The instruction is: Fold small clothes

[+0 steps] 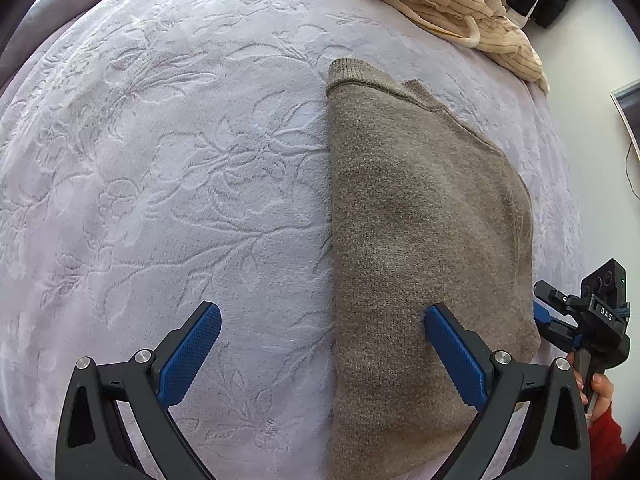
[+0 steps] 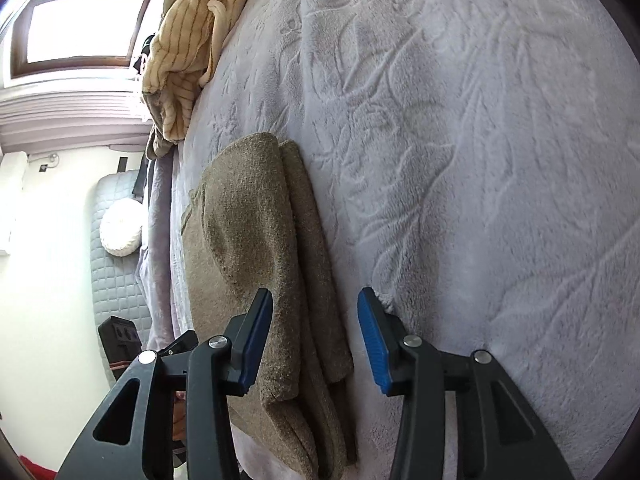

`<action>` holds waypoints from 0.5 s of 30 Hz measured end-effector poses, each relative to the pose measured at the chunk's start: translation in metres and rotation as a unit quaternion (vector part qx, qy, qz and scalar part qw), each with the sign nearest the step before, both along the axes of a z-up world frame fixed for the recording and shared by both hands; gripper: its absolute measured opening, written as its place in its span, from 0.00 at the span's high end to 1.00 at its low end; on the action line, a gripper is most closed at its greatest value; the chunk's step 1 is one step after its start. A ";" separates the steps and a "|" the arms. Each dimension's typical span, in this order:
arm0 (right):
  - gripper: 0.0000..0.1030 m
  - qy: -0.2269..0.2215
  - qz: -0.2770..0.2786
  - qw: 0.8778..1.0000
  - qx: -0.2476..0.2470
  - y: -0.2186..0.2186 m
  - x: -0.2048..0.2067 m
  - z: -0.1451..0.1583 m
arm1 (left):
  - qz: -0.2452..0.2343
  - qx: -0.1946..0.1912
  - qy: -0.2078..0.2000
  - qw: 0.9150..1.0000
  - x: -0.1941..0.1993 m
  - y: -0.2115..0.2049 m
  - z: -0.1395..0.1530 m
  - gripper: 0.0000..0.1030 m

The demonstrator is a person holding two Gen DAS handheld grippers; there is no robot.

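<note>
left wrist: one folded brown sweater (image 1: 424, 216), one striped garment (image 1: 452, 4), one blanket (image 1: 160, 160).

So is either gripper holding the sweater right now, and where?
Neither. Both the left gripper and right gripper are open over the folded sweater, gripping nothing.

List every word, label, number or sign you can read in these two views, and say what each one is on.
"DAS": white letters on the black body of the right gripper, seen at the right edge of the left wrist view.

No other text is readable. The brown sweater, the blanket, the striped cream garment and the left gripper show no label, number or sign. The right wrist view shows no writing at all.
</note>
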State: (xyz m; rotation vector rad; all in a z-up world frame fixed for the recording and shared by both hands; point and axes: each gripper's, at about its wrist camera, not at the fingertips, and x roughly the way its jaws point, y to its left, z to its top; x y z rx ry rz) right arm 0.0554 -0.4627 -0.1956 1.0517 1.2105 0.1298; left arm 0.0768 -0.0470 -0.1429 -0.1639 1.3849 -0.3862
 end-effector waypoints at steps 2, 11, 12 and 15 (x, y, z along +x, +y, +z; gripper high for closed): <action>0.52 -0.001 0.008 1.000 0.000 0.004 0.002 0.000 | -0.002 -0.002 0.000 1.000 0.000 -0.002 0.001 0.01; 0.37 -0.006 0.053 0.999 0.000 0.016 0.013 -0.001 | -0.029 -0.037 0.012 0.999 0.002 -0.012 -0.003 0.01; 0.37 -0.007 0.057 0.998 0.002 0.016 0.014 -0.002 | -0.035 -0.044 0.018 0.998 0.003 -0.015 -0.006 0.01; 0.37 -0.009 0.069 0.998 0.011 0.018 0.018 -0.005 | -0.049 -0.062 0.032 0.996 0.005 -0.019 -0.014 0.01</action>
